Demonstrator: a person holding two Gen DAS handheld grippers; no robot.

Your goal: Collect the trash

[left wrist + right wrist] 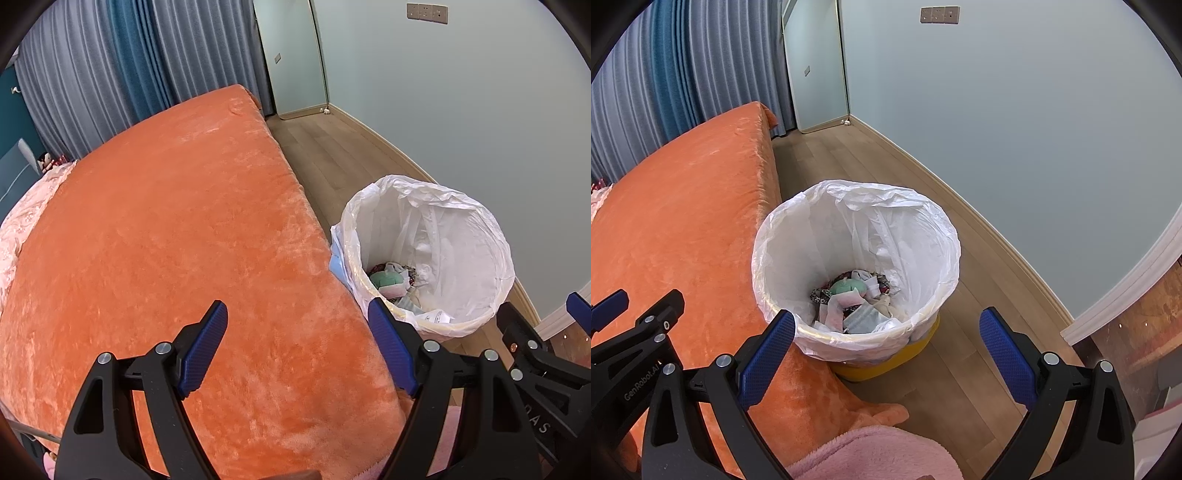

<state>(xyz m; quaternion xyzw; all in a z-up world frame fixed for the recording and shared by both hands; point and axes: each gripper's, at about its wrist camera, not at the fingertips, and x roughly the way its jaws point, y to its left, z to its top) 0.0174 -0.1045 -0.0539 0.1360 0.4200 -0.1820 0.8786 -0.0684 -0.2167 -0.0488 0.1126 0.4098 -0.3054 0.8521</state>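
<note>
Left hand-held gripper (297, 347) and right hand-held gripper (886, 356) gape empty.

The left wrist camera looked down steeply over the orange bed (177, 236), with the lined bin (476, 236) near at three o'clock. The right wrist camera faced the same bin (923, 229) close ahead at twelve o'clock, the bed (676, 206) at nine. Both views shared the bed edge, bin, wood floor (964, 373) and pale wall (1015, 118).

So that's one lined trash bin (857, 229), one orange-covered bed (177, 240), two grippers (299, 347) (886, 354), and one wall socket panel (940, 15).
</note>
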